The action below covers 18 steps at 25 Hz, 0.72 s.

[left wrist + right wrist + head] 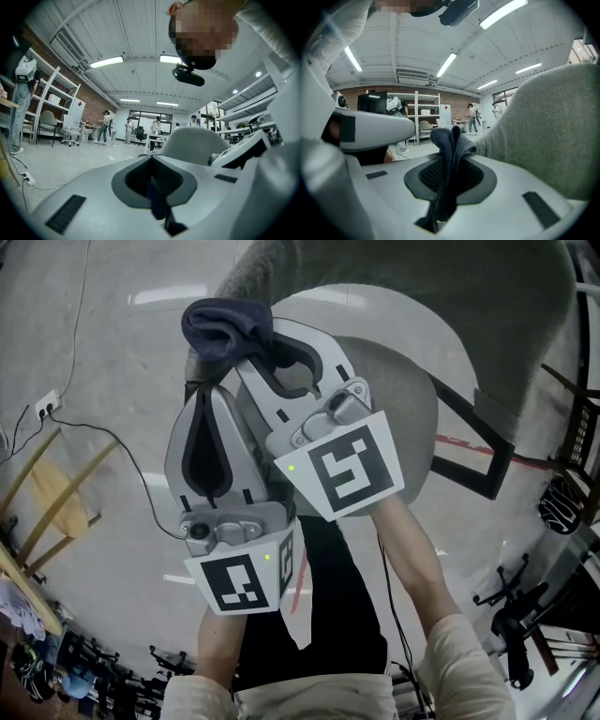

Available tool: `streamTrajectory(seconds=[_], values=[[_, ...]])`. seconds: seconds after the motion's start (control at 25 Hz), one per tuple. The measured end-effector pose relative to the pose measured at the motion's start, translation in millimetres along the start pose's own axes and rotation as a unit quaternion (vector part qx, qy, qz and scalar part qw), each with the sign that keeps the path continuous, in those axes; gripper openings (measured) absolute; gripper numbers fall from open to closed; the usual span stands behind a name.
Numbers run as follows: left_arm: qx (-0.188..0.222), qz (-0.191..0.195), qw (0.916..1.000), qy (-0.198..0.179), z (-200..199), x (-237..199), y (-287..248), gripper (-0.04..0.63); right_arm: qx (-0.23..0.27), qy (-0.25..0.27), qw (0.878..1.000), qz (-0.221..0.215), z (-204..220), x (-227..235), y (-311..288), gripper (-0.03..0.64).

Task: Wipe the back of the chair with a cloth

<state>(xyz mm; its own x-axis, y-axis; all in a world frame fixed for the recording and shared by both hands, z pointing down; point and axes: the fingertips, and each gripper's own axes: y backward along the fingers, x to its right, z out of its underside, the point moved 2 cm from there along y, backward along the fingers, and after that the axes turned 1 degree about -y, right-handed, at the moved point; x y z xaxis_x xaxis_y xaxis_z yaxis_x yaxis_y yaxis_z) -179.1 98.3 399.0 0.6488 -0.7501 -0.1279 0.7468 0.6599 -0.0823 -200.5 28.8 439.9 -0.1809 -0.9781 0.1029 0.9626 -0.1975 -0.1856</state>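
In the head view both grippers are held up side by side over a grey fabric chair back (412,296) and its pale seat (403,390). My right gripper (242,351) is shut on a dark blue cloth (225,324), which bunches out past its tips. In the right gripper view the cloth (451,140) runs down between the shut jaws of the right gripper (450,161), with the chair back (548,126) close on the right. My left gripper (202,390) is shut beside it. In its own view the left gripper (152,158) shows only a dark seam, and the chair (197,140) stands beyond.
A black cable (112,442) runs over the floor from a power strip (45,407). A wooden frame (56,493) stands at the left, a black metal frame (487,460) at the right. Shelving (47,103) and several distant people (104,125) fill the room.
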Motion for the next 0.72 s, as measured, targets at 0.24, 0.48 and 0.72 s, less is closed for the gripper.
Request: streamTrajectory(seconds=[0.24, 0.48, 0.72], values=[[-0.027, -0.031, 0.9990, 0.016, 6.2, -5.2, 11.9, 0.015, -0.008, -0.014, 0.998, -0.066, 5.9, -14.0, 8.8, 0.060], [-0.020, -0.047, 0.9985, 0.021, 11.3, 7.5, 16.7, 0.015, -0.038, -0.003, 0.992, -0.124, 13.7, -25.0, 28.1, 0.060], [-0.012, -0.055, 0.9974, 0.044, 12.1, 3.6, 18.9, 0.015, -0.051, 0.019, 0.989, -0.138, 21.4, -37.7, 17.6, 0.060]])
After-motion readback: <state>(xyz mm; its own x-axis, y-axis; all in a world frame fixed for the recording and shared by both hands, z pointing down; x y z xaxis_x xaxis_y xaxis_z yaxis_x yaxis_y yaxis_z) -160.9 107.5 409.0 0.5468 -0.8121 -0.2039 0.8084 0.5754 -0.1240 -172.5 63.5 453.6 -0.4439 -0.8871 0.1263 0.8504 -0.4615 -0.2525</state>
